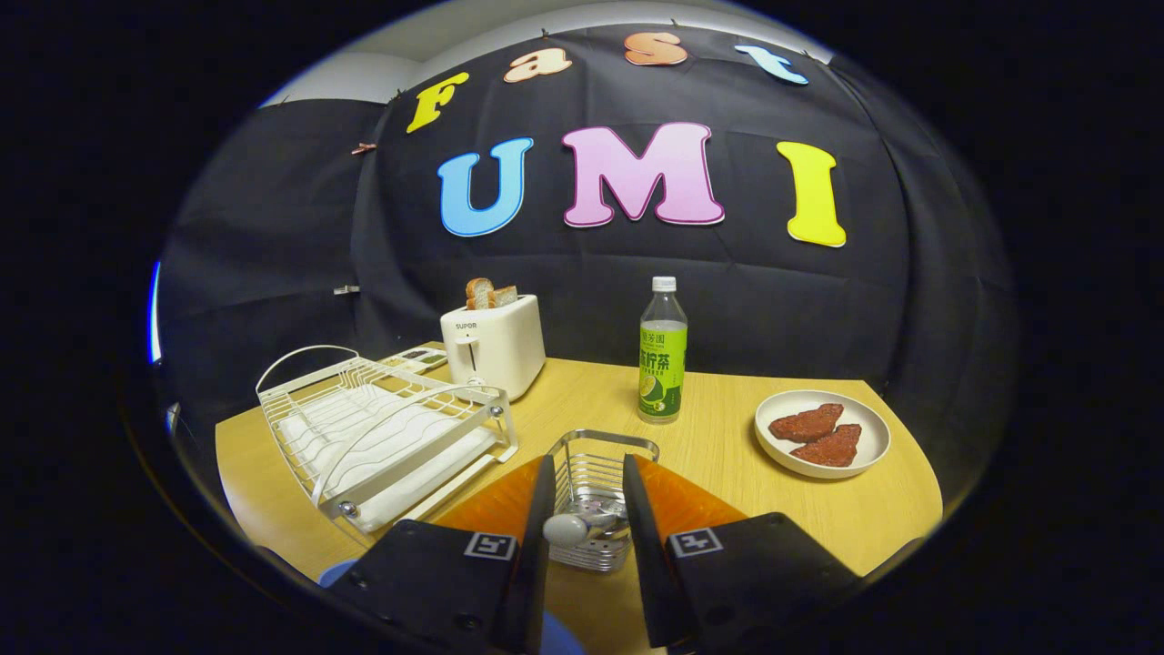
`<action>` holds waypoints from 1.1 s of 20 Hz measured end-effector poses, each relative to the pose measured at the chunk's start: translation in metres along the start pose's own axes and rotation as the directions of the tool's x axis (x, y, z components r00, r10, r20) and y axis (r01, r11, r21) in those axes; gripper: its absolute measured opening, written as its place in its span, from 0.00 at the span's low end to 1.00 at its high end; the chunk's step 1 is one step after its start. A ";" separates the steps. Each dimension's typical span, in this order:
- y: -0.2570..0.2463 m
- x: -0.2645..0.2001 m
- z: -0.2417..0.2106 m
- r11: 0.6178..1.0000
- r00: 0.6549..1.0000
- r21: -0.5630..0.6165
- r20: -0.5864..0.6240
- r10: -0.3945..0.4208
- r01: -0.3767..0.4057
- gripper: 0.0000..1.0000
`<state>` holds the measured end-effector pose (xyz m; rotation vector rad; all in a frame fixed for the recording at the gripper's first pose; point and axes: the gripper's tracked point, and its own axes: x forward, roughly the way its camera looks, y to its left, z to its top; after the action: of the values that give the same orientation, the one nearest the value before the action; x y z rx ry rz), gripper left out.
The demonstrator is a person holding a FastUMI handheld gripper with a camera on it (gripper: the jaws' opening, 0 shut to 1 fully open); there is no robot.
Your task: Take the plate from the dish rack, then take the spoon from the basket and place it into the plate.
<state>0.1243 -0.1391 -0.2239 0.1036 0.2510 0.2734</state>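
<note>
My gripper hangs over the wire basket, with its fingers open and standing on either side of the basket. The spoon, with a pale rounded end, lies in the basket between the fingers, close against the left finger. Neither finger visibly presses on it. A blue plate shows as a rim under the gripper's body, on the table's near edge. The white dish rack stands to the left of the basket with nothing in it.
A white toaster with bread slices stands behind the rack. A green-labelled bottle stands just beyond the basket. To the right, a white plate holds two reddish pieces of meat. The wooden table ends at the booth's wall.
</note>
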 end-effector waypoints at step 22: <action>0.011 -0.045 0.082 0.997 0.997 -0.033 -0.006 0.071 -0.071 0.13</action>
<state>0.1007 -0.1467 -0.1334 0.0791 0.2478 0.3484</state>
